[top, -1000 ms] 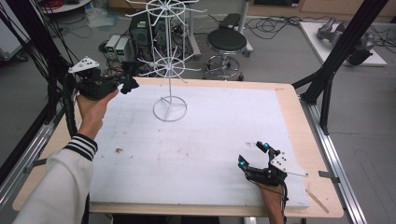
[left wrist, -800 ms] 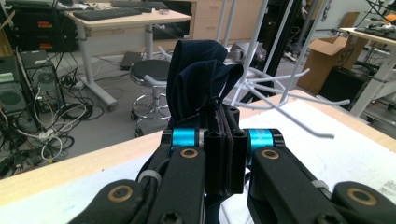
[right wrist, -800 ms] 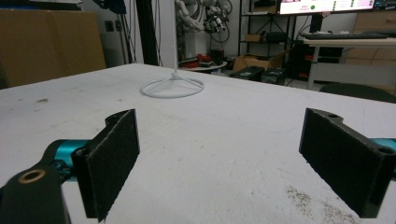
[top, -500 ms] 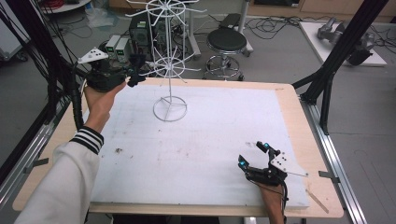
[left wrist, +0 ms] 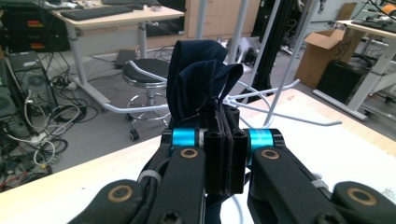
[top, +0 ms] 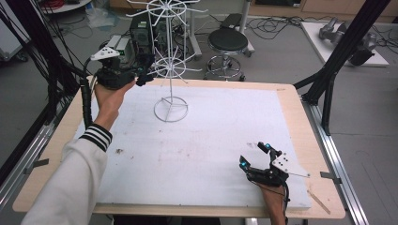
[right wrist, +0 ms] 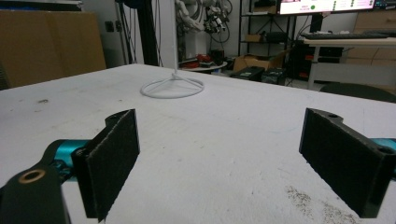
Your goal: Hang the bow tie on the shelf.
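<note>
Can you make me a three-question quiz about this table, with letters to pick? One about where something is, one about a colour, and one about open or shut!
1. Where does the white wire rack stand?
A. at the far side of the table
B. on the floor
C. beside the right tongs

2. What colour is the cloth in the left tongs?
A. yellow
B. dark blue
C. white

3. How are the right tongs?
A. shut on the cloth
B. shut on nothing
C. open

Answers:
1 A, its ring base sits on the white mat far from the person.
2 B, the left gripper view shows dark blue fabric.
3 C, the right gripper view shows the jaws wide apart, with nothing between.
</note>
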`<action>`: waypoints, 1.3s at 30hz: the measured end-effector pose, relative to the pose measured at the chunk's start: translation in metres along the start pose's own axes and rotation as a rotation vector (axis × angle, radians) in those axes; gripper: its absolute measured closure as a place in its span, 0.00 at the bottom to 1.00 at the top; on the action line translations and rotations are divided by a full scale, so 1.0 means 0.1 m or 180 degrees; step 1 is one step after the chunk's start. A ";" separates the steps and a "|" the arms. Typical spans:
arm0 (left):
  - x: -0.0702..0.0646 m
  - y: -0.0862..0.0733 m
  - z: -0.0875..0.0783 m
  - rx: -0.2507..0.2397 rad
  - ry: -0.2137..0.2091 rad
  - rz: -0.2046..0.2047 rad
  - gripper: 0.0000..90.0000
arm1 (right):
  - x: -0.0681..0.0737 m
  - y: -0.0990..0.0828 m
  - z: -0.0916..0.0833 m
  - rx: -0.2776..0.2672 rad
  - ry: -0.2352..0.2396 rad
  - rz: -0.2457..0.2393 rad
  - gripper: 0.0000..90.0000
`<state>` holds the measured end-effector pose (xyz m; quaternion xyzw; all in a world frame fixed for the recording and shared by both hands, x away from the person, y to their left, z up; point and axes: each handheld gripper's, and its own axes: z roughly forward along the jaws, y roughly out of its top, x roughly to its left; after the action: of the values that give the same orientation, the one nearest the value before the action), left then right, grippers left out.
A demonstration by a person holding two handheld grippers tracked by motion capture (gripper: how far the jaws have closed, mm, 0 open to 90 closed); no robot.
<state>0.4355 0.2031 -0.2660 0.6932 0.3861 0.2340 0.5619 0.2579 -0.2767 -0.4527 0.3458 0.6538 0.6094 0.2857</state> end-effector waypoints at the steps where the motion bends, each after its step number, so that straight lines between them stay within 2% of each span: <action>1: -0.01 0.00 0.01 0.0019 -0.0002 0.0008 0.98 | 0.00 0.00 0.00 -0.0001 0.0001 0.0005 0.12; 13: -0.05 -0.01 0.07 0.0155 -0.0076 0.0003 0.97 | 0.00 0.00 0.00 -0.0001 0.0000 0.0002 0.12; 14: -0.05 -0.01 0.07 0.0156 -0.0080 -0.0011 0.95 | 0.00 0.00 0.00 -0.0001 0.0000 0.0005 0.12; 15: -0.05 -0.01 0.07 0.0180 -0.0072 -0.0017 0.85 | 0.00 0.00 0.00 -0.0001 0.0000 0.0003 0.13; 16: -0.05 -0.01 0.08 0.0202 -0.0058 -0.0022 0.85 | 0.00 0.00 0.00 -0.0001 0.0000 0.0003 0.13; 18: -0.05 -0.01 0.07 0.0226 -0.0070 -0.0022 0.77 | 0.00 0.00 0.00 -0.0003 -0.0007 0.0002 0.12; 19: -0.05 0.00 0.07 0.0227 -0.0064 -0.0031 0.77 | 0.00 0.00 0.00 -0.0003 -0.0007 0.0002 0.12; 21: -0.05 0.00 0.07 0.0237 -0.0103 -0.0040 0.65 | 0.00 0.00 0.00 -0.0003 -0.0006 0.0002 0.13; 23: -0.07 0.01 0.07 0.0263 -0.0109 0.0000 0.55 | 0.00 0.00 0.00 -0.0002 0.0000 0.0012 0.12; 26: -0.09 0.03 0.06 0.0241 -0.0048 0.0086 0.37 | 0.00 0.00 0.00 -0.0003 -0.0002 0.0015 0.12; 29: -0.09 0.03 0.04 0.0213 -0.0061 0.0136 0.29 | 0.00 0.00 -0.01 -0.0020 -0.0003 0.0017 0.12; 30: -0.09 0.03 0.03 0.0205 -0.0059 0.0159 0.22 | 0.00 -0.01 -0.01 -0.0050 -0.0004 -0.0010 0.13; 35: -0.15 -0.01 -0.05 0.0015 -0.0105 0.0279 0.19 | 0.01 -0.01 -0.02 -0.0065 0.0002 -0.0013 0.12; 39: -0.23 -0.09 -0.16 -0.0075 -0.0169 0.0399 0.18 | 0.01 -0.01 -0.02 -0.0063 0.0001 0.0000 0.12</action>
<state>0.4077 0.1949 -0.2679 0.7153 0.3241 0.2547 0.5642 0.2557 -0.2774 -0.4533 0.3429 0.6477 0.6159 0.2890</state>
